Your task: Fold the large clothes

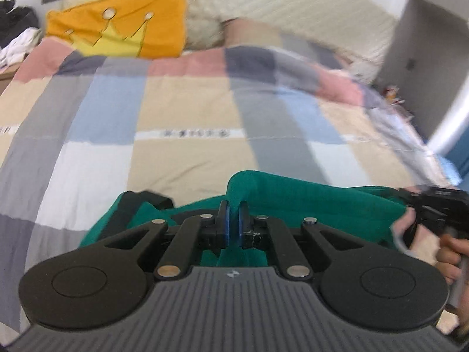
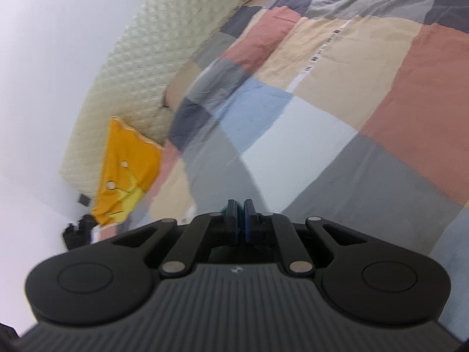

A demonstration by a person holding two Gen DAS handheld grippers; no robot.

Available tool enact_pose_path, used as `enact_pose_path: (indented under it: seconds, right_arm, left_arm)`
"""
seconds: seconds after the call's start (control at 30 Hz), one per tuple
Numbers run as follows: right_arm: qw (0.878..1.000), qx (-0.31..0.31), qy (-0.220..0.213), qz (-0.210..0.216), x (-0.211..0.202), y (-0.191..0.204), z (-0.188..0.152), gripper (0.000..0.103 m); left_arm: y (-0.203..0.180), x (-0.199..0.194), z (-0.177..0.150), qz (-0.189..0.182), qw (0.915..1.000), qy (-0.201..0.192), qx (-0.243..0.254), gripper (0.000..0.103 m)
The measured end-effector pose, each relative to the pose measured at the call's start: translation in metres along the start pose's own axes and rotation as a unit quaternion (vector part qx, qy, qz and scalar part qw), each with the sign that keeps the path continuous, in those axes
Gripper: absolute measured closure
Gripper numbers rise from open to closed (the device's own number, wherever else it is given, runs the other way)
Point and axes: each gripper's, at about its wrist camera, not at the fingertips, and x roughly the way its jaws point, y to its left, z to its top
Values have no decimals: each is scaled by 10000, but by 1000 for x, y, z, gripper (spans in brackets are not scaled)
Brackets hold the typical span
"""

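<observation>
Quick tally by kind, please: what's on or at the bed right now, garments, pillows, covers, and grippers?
Green garment: 1
Orange crown pillow: 1
Patchwork bed cover: 1
Grippers: 2, left gripper and right gripper, each shut on green fabric
Total: 5
</observation>
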Motion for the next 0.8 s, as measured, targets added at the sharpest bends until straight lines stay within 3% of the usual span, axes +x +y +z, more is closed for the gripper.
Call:
enact_pose_path:
  seconds: [0.1, 0.2, 0.23, 0.3, 0.33, 0.37, 0.5, 0.6, 0.63, 0.67, 0.73, 0.8]
  right_arm:
    - [9984, -189, 45, -523, 16, -12, -1, 100]
    - [9977, 378, 457, -319, 31, -36, -4, 100]
    - [9975, 407, 501, -296, 33, -37, -5, 100]
    - [9973, 385, 604, -164, 35, -35, -5, 100]
    - [9971, 383, 649, -93, 35, -33, -5, 100]
    - [9970, 352, 681, -48, 34, -30, -6, 98]
    - [9976, 41, 693, -11, 23, -17, -6, 96]
    - [9978, -93, 652, 60, 15, -12, 0, 91]
    - [9979, -153, 618, 111, 12, -11, 2, 78]
    - [9980, -202, 589, 140, 10, -11, 3, 52]
    - [9977, -331, 554, 219, 7, -12, 4, 27]
    - [9959, -560, 667, 262, 8, -11, 3, 26]
  left_arm:
    - [8, 35, -9, 136, 9995, 261, -119, 96]
    - [14, 57, -18, 26, 9989, 455, -90, 94]
    - [17, 60, -22, -5, 9986, 494, -166, 88]
    - [24, 61, -24, -122, 9979, 545, -337, 67]
    - [28, 59, -23, -119, 9977, 540, -398, 44]
    - [32, 54, -22, -88, 9977, 474, -473, 35]
    - [64, 34, -17, -286, 9948, 260, -945, 33]
    - [83, 19, -15, 80, 9941, 49, -1082, 31]
    - [90, 18, -14, 211, 9937, 24, -1104, 31]
    - [97, 18, -14, 293, 9931, 1, -1136, 31]
    - [109, 21, -14, 390, 9929, -20, -1121, 29]
    - [114, 29, -14, 530, 9937, 84, -982, 27]
